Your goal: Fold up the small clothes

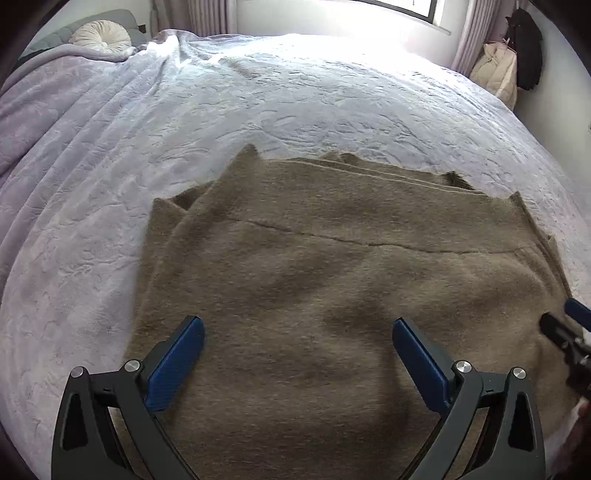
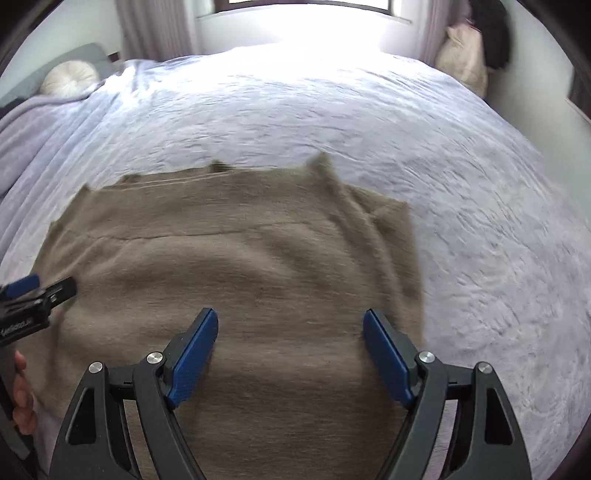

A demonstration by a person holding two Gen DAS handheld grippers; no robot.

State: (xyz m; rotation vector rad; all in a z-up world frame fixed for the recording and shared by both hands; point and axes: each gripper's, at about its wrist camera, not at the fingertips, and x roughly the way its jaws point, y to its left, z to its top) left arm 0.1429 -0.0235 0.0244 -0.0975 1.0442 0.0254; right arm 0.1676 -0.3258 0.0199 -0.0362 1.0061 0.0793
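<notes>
1. Left wrist view shows your left tool (image 1: 297,363) with its blue pads spread wide apart and nothing between them; it hangs over the brown garment (image 1: 332,277), which fills the lower centre of the frame.
2. Your right tool (image 2: 290,356) also stands well apart in the right wrist view, empty, above the lower right part of the same garment (image 2: 240,266).
3. Each tool shows in the other's camera: the right one at the right edge of the left wrist view (image 1: 569,325), the left one at the left edge of the right wrist view (image 2: 37,291), with a hand (image 2: 22,391) below it.
4. You have the garment lying flat on the bed (image 1: 332,92), already partly folded: layered edges stack along its far side in the middle of both frames, and a seam (image 1: 369,242) runs across it.
5. I judge the cloth to be soft, thick, fuzzy knit: light, limp, not fragile and not slippery. It will sag and drag on the textured bedspread, and layers may slide apart if you pinch only the top one.
6. Take hold at the near corners or along the side edges, each tool on its own side, biting through all layers at once; the exposed right edge (image 2: 410,258) looks easiest to reach.
7. No containers are in sight. A round cushion (image 1: 101,35) sits in the upper left of the frame, and hanging coats (image 1: 513,62) in the upper right, both well apart from the garment.
</notes>
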